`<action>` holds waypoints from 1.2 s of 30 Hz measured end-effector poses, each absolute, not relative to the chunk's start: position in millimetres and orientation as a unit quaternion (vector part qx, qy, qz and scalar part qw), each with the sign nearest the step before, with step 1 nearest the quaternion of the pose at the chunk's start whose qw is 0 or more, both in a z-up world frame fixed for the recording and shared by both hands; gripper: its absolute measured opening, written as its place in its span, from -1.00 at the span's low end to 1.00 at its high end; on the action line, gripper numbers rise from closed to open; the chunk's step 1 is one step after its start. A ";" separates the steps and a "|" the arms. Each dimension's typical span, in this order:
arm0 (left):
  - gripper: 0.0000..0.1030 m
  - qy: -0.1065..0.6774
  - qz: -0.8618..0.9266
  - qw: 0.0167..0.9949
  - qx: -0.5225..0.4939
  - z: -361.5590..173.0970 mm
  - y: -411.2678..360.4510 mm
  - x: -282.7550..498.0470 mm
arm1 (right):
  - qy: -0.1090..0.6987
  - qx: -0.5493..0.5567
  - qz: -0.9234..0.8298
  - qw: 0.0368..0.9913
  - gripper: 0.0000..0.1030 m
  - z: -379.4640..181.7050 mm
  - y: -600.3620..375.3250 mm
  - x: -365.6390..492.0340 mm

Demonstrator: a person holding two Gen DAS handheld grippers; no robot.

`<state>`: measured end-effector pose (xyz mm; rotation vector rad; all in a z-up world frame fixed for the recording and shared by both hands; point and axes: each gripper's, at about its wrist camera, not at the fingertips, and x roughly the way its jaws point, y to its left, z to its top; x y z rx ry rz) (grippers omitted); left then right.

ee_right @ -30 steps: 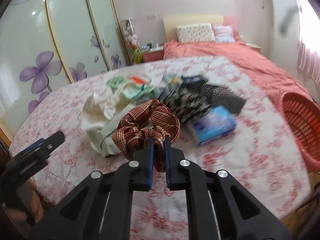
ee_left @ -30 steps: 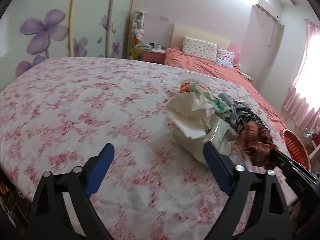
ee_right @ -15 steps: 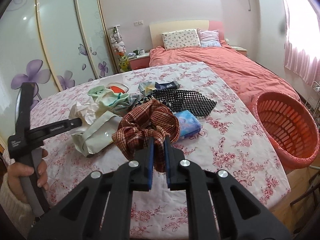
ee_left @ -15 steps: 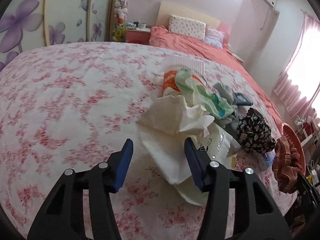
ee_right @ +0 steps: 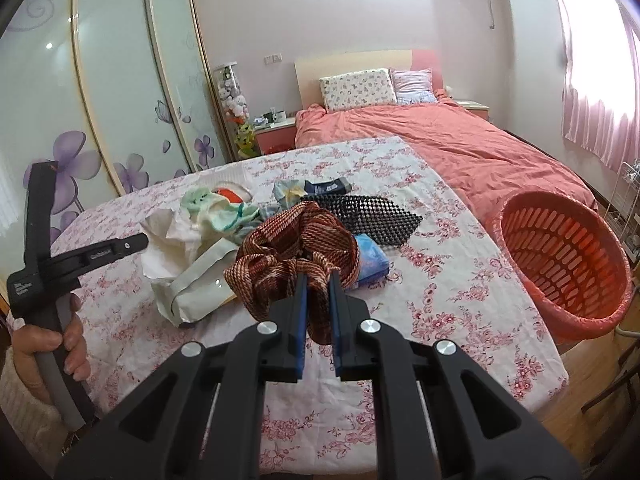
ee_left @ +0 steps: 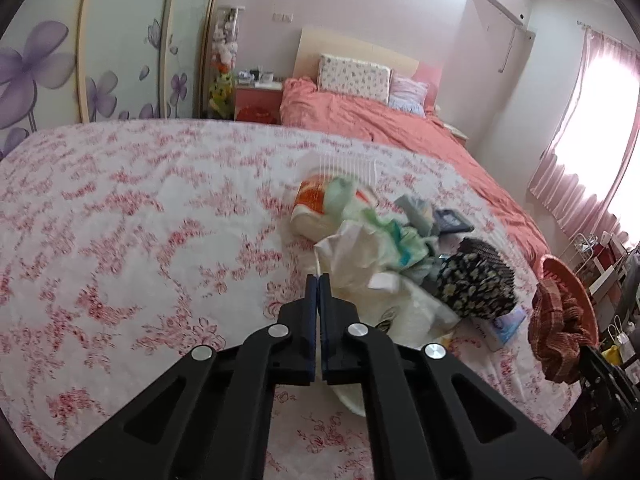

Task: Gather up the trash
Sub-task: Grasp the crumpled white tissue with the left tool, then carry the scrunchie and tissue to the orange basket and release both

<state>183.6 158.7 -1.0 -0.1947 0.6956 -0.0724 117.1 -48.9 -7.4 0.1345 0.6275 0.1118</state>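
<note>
A heap of trash lies on the floral bedspread (ee_left: pixel 140 240). It includes crumpled white paper (ee_left: pixel 356 256), a pale bag (ee_right: pixel 200 284), a green-and-white cloth (ee_right: pixel 216 208) and an orange-white wrapper (ee_left: pixel 316 200). My left gripper (ee_left: pixel 319 280) is shut, with a thin white edge of the paper pinched at its tips. In the right wrist view the left gripper (ee_right: pixel 145 241) touches the paper's corner (ee_right: pixel 168 236). My right gripper (ee_right: pixel 318 280) is shut on a brown-red woven cloth (ee_right: pixel 296 248), held above the bedspread. The same cloth (ee_left: pixel 560 332) shows at the right of the left wrist view.
An orange slotted basket (ee_right: pixel 560 260) stands off the bed's right edge. Black mesh (ee_right: pixel 360 216), a blue packet (ee_right: pixel 372 260), a dark floral cloth (ee_left: pixel 476 284) and a white comb (ee_left: pixel 348 166) lie in the heap. A hand (ee_right: pixel 48 344) holds the left gripper. A pink bed lies beyond.
My left gripper's jaws went from wide open to shut as it closed in on the white paper's edge. The right gripper kept its hold on the woven cloth and rose slightly.
</note>
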 end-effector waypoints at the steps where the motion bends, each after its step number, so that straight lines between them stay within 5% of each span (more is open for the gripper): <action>1: -0.99 0.337 -0.034 0.936 -0.094 1.7 158.7 183.7 | 0.306 0.067 0.055 0.948 -0.79 -5.3 -50.2 115.9; 19: -0.99 0.274 -0.086 0.955 -0.077 66.3 117.9 155.1 | 0.263 0.085 0.013 0.961 -0.79 23.3 -98.2 101.7; 36: -0.99 0.273 -0.250 0.926 -0.065 70.8 -31.8 185.6 | 0.220 0.113 -0.110 0.963 -0.79 38.8 -213.1 106.0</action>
